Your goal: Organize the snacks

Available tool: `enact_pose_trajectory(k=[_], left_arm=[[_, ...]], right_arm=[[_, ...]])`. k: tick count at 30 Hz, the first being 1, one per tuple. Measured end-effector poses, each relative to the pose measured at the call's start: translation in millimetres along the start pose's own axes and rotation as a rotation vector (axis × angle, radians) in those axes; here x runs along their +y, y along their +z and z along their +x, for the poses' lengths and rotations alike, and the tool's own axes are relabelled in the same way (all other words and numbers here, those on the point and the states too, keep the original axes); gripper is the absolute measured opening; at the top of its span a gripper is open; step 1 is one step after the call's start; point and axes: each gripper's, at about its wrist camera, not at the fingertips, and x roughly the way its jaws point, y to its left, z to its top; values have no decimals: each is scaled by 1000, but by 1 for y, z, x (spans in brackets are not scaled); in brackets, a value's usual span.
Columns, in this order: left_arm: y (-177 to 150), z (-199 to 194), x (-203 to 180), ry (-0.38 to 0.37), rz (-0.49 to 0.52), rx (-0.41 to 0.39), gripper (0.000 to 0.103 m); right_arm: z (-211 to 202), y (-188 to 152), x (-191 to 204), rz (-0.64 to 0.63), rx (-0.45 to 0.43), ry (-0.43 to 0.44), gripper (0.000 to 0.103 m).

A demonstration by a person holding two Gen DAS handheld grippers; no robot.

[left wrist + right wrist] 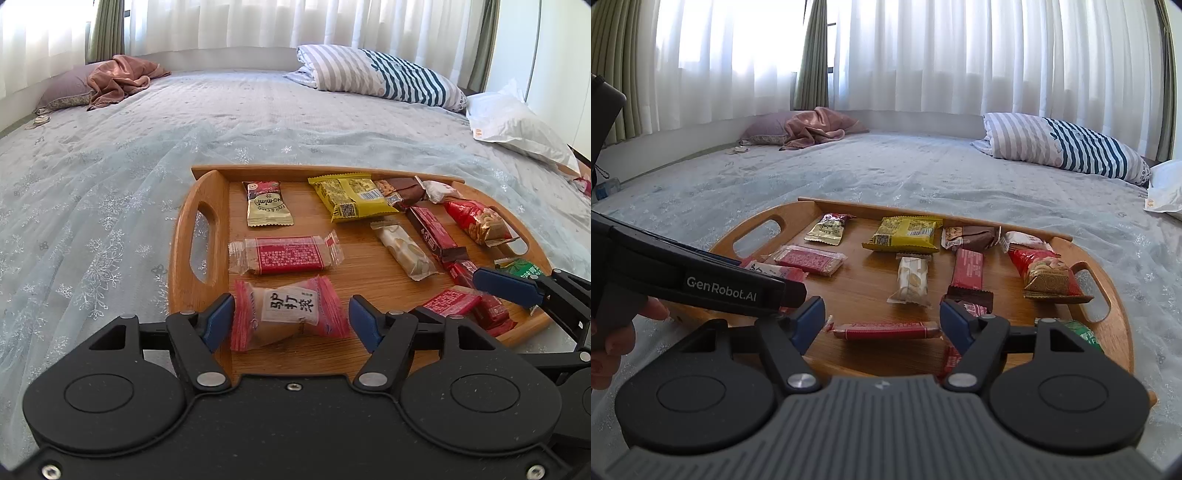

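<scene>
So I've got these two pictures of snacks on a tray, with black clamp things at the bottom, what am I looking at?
Those clamps are hand-held grippers, one in each of a person's hands, each carrying a camera that looks out along its two blue-padded fingers. One picture is from the left gripper, the other from the right gripper. Each also catches the other gripper at its edge. A wooden tray sits on a bed and holds wrapped snacks. The left gripper's pads flank a pink-wrapped snack; the right's flank a flat red bar. Both snacks lie on the tray. Both grippers are open, so nothing is held.
</scene>
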Motion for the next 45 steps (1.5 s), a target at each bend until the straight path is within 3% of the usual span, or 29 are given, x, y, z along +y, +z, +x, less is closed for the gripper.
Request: enact_pose_trajectory(k=[9,13,18,21,31,45], left_arm=[[2,-10,0,11,-9,-16,74],[2,-17,2,-23,-32,-34,95],[3,-24,-1,2,-25,-43,96],[4,-29,1,11,-33,-45,96],[2,-44,7,41,-27,-60,97],[-7,-71,-9,32,-9,-64,97]], right_arm=[[-5,2,-4,9,-16,-6,87],[-6,1,-2,-7,-7,-8,90],[1,3,6,-41,-6,-50,94],[8,7,8,-35,2,-58,103],[-2,8,7,-14,-13,-58,103],[-48,9,-8,25,-26,-119,103]])
